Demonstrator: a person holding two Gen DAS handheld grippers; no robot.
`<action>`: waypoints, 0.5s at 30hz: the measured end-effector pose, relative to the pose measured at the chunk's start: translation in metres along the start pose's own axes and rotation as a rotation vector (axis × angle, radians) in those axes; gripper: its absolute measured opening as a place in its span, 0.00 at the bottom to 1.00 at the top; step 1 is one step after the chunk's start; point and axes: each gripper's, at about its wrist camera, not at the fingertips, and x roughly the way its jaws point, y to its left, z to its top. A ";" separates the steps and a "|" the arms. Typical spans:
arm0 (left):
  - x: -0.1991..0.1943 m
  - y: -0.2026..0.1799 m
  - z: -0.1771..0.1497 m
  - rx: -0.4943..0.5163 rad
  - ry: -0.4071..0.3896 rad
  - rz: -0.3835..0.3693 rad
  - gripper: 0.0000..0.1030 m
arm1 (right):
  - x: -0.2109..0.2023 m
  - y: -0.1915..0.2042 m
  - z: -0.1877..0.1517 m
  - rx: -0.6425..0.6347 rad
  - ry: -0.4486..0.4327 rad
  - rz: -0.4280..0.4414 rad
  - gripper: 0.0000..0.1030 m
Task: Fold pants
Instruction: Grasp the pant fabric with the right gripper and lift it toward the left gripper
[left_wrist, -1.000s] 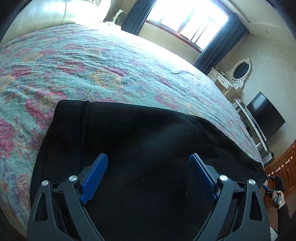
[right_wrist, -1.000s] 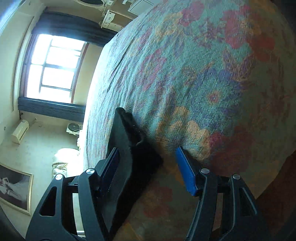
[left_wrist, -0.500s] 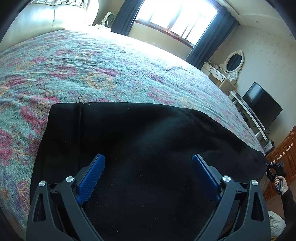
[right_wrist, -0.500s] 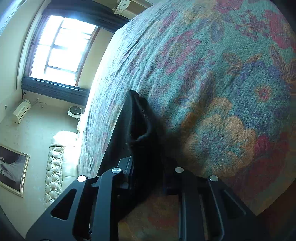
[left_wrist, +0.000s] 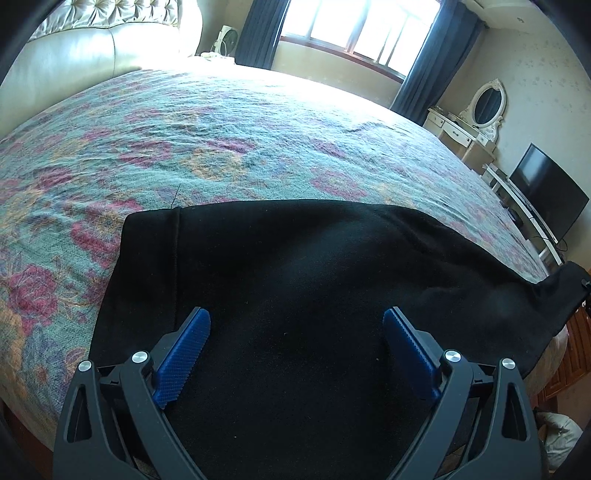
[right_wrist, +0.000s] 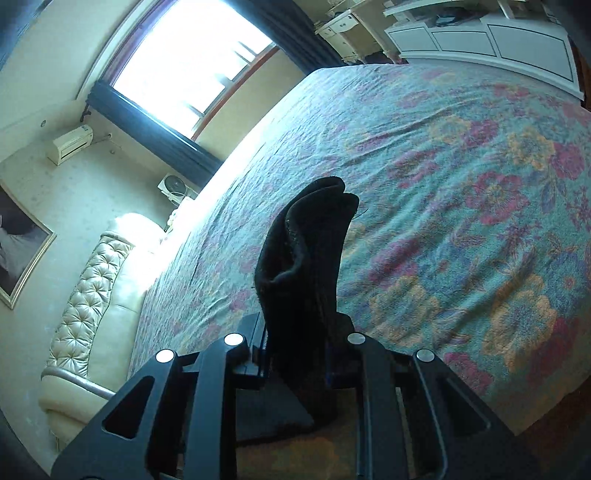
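Observation:
Black pants (left_wrist: 295, 280) lie spread across the near edge of a bed with a floral cover (left_wrist: 229, 140). My left gripper (left_wrist: 295, 339) hovers over them, open, its blue pads (left_wrist: 184, 350) wide apart with nothing pinched. At the far right of the left wrist view the leg end (left_wrist: 565, 291) is lifted off the bed. In the right wrist view my right gripper (right_wrist: 295, 354) is shut on that leg end (right_wrist: 306, 254), and a bunched flap of black cloth stands up from between its fingers. The gripper is rolled and held above the bed.
A cream tufted headboard (left_wrist: 85, 55) stands at the bed's far left. A window with dark curtains (left_wrist: 354, 29) is behind the bed. A white dressing table with an oval mirror (left_wrist: 487, 103), a TV (left_wrist: 546, 195) and wooden cabinets (left_wrist: 576, 354) line the right side.
The right gripper closed on the pant leg end, then rose and rolled, lifting the cloth off the bed. The left gripper stayed open over the pants, tilting up slightly.

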 end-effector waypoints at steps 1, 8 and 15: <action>-0.002 0.001 -0.001 0.006 -0.001 0.007 0.91 | -0.001 0.015 -0.002 -0.028 0.002 0.006 0.19; -0.021 -0.003 -0.007 -0.007 -0.032 0.003 0.91 | 0.005 0.103 -0.022 -0.194 0.037 0.058 0.19; -0.030 -0.006 -0.009 -0.036 -0.049 -0.016 0.91 | 0.038 0.172 -0.063 -0.304 0.097 0.088 0.19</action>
